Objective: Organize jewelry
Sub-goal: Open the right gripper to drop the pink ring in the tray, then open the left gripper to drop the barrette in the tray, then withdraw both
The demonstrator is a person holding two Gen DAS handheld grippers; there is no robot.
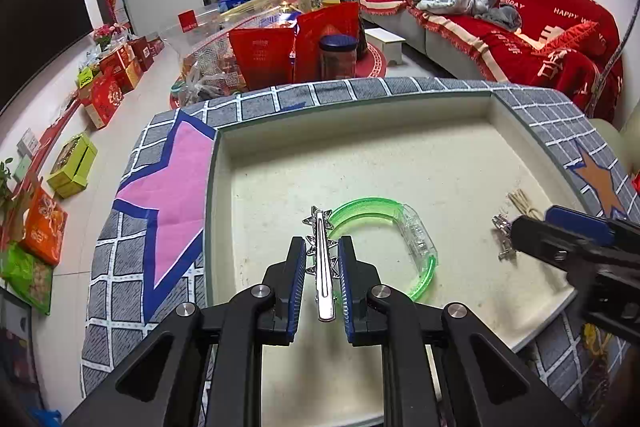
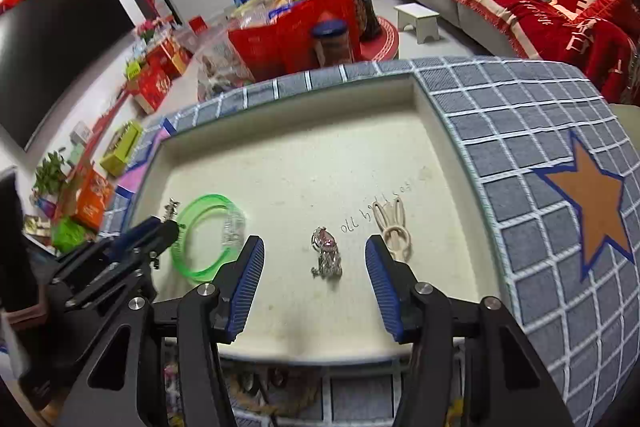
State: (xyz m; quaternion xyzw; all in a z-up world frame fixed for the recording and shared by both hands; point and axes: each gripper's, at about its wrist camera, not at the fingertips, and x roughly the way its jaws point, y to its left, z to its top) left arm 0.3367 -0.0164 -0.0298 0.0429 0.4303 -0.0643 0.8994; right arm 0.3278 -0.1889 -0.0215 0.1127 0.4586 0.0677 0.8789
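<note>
Your left gripper [image 1: 322, 263] holds the silver hair clip [image 1: 323, 259] in narrow fingers above the tray [image 1: 360, 155]. Your right gripper [image 2: 315, 275] stands wide around the pink pendant [image 2: 326, 253] (not gripping it). Next, judge where each piece belongs.

Far half of the cream tray [image 2: 304, 163] bare and open to a gripper, near half crowded — green bangle [image 2: 204, 239], jewelled brooch [image 2: 326, 253], beige hair tie [image 2: 394, 231] — raised tray walls fence every side, left gripper [image 2: 160, 231] blocks the bangle's left.
</note>
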